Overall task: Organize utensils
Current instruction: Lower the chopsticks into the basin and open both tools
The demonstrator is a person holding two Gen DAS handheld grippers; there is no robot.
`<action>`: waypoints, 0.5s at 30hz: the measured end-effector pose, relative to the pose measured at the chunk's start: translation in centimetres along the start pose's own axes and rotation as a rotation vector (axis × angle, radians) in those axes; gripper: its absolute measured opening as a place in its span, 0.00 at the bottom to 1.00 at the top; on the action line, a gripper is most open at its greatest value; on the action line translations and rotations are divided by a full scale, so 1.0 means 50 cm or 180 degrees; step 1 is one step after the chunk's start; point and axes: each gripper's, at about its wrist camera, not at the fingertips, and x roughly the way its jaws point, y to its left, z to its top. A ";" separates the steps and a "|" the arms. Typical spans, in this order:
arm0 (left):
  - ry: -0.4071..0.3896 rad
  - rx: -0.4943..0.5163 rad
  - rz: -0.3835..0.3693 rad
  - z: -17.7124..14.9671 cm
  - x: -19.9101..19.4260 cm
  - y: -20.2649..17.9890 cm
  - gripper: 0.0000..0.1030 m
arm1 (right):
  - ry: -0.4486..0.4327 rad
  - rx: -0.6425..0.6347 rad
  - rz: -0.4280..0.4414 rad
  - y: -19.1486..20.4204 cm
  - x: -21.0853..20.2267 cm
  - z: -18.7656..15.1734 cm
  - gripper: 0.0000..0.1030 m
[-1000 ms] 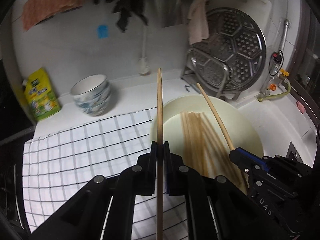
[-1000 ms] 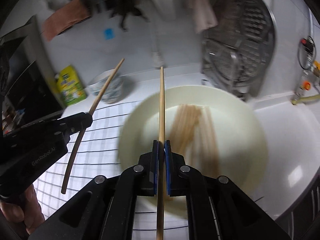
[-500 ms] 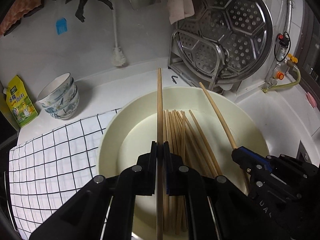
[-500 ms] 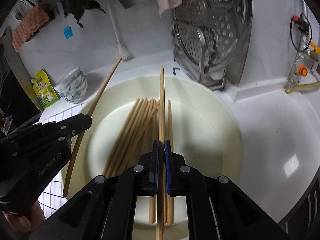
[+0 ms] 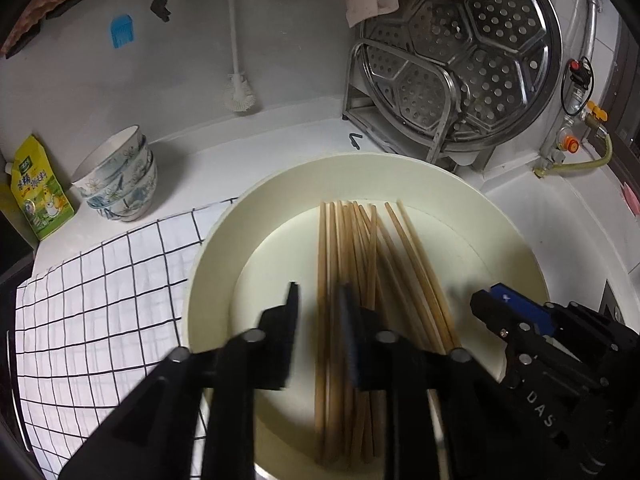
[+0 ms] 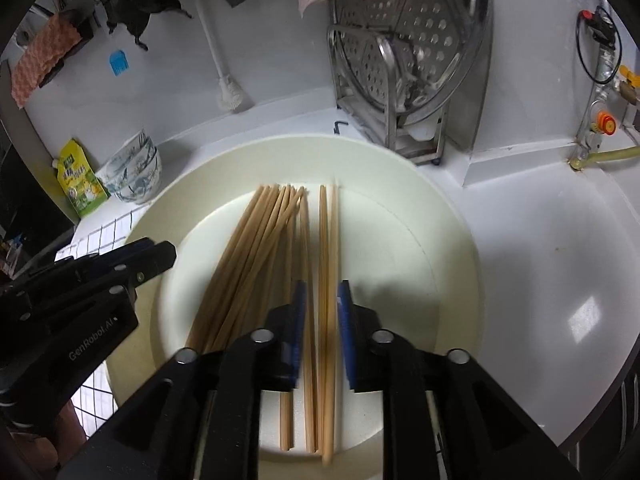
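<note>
Bamboo chopsticks lie bundled in the cream basin, both our grippers poised above.

Left wrist view: our left gripper hangs with fingers spread and empty, the sticks' long axis running straight ahead between and just right of them. Right wrist view: our right gripper is parted narrowly, empty, straddling the two chopsticks on the right, which lie apart from the bundle and parallel to its fingers; we judge it nearer to a pick.

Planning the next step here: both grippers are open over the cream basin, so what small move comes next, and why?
Probably lift both grippers clear. The left gripper and right gripper are open and hold nothing, and the wooden chopsticks lie loose in the round cream basin, so the drop looks finished.
</note>
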 end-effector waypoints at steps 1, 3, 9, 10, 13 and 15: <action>-0.0020 -0.0009 0.0020 0.002 -0.005 0.001 0.42 | -0.0014 0.0000 0.0008 0.001 -0.006 0.000 0.17; -0.0094 -0.0036 0.0056 0.004 -0.022 0.006 0.54 | -0.0034 -0.0009 0.0015 0.006 -0.016 0.000 0.19; -0.0127 -0.0038 0.0088 0.012 -0.062 0.014 0.56 | -0.0061 -0.0014 0.0028 0.018 -0.047 -0.003 0.25; -0.0133 -0.0045 0.0084 0.012 -0.070 0.015 0.56 | -0.0067 -0.0013 0.0025 0.020 -0.053 -0.004 0.26; -0.0148 -0.0045 0.0062 0.011 -0.084 0.018 0.58 | -0.0093 -0.0020 0.0017 0.027 -0.070 -0.005 0.28; -0.0144 -0.0027 0.0060 0.008 -0.091 0.018 0.58 | -0.0106 -0.0032 0.0003 0.031 -0.078 -0.004 0.30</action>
